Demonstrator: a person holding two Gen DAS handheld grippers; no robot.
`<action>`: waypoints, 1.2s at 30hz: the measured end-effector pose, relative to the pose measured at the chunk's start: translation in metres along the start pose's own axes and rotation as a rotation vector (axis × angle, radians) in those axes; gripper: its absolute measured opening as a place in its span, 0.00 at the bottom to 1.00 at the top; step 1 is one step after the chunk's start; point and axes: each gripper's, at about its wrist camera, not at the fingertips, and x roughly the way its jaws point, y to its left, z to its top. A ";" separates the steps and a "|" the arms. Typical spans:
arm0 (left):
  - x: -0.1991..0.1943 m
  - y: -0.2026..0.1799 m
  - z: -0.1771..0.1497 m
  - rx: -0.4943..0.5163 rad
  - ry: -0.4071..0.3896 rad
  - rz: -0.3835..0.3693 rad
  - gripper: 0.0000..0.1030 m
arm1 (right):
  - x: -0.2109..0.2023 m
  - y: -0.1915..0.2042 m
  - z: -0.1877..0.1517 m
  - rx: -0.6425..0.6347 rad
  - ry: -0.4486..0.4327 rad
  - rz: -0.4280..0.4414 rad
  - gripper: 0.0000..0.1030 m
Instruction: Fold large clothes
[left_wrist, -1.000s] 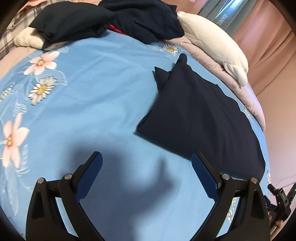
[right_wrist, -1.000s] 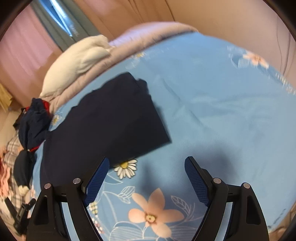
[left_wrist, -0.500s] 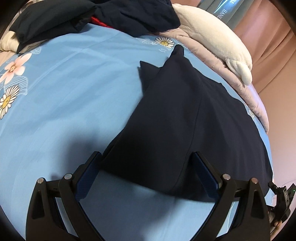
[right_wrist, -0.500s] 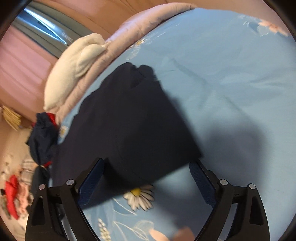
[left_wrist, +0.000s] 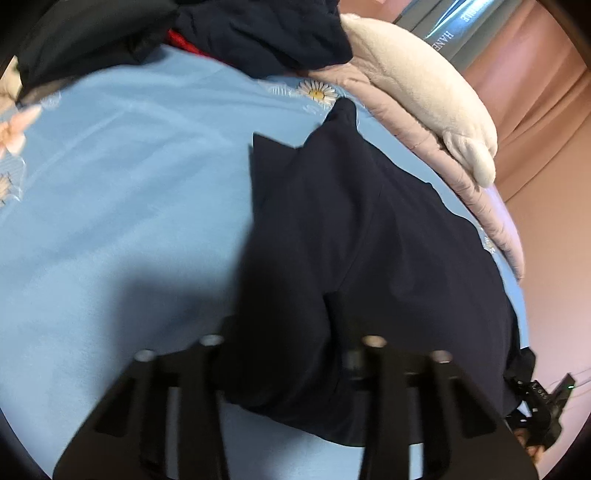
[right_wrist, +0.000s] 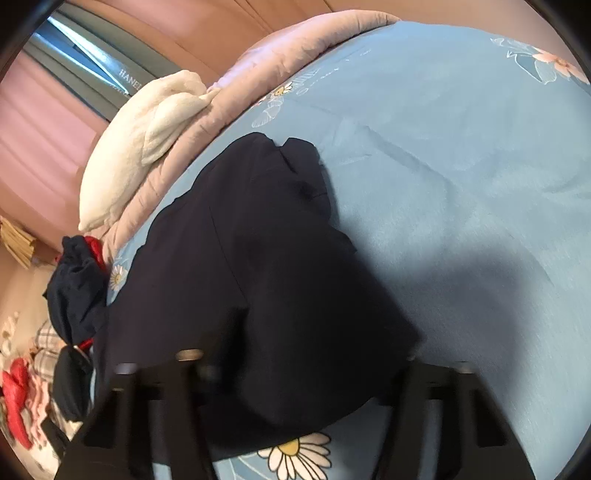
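A dark navy garment (left_wrist: 369, 251) lies partly folded on a light blue flowered bedsheet (left_wrist: 129, 177). In the left wrist view my left gripper (left_wrist: 291, 332) has its jaws drawn in on the near edge of the garment, and the cloth bunches between them and hides the fingertips. In the right wrist view the same garment (right_wrist: 258, 266) fills the middle. My right gripper (right_wrist: 299, 365) stands over its near edge with the jaws still fairly wide, and the cloth covers the fingertips.
A white plush pillow (left_wrist: 424, 96) and pink quilt (left_wrist: 491, 206) lie along the far side of the bed. A pile of dark and red clothes (left_wrist: 221, 29) sits at the bed's far corner. More clothes (right_wrist: 22, 391) lie at the left of the right wrist view.
Both grippers have moved forward onto the navy garment's near edge. The left jaws have closed from wide open onto the cloth. The right jaws have narrowed a little.
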 end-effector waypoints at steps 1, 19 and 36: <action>-0.002 -0.002 0.000 0.010 -0.005 0.002 0.20 | -0.004 0.000 0.000 0.004 -0.008 0.013 0.27; -0.138 0.003 -0.105 0.137 0.057 0.008 0.14 | -0.158 -0.005 -0.062 -0.143 -0.141 0.010 0.18; -0.191 0.037 -0.160 0.119 0.125 0.072 0.33 | -0.202 -0.029 -0.116 -0.128 -0.141 -0.053 0.18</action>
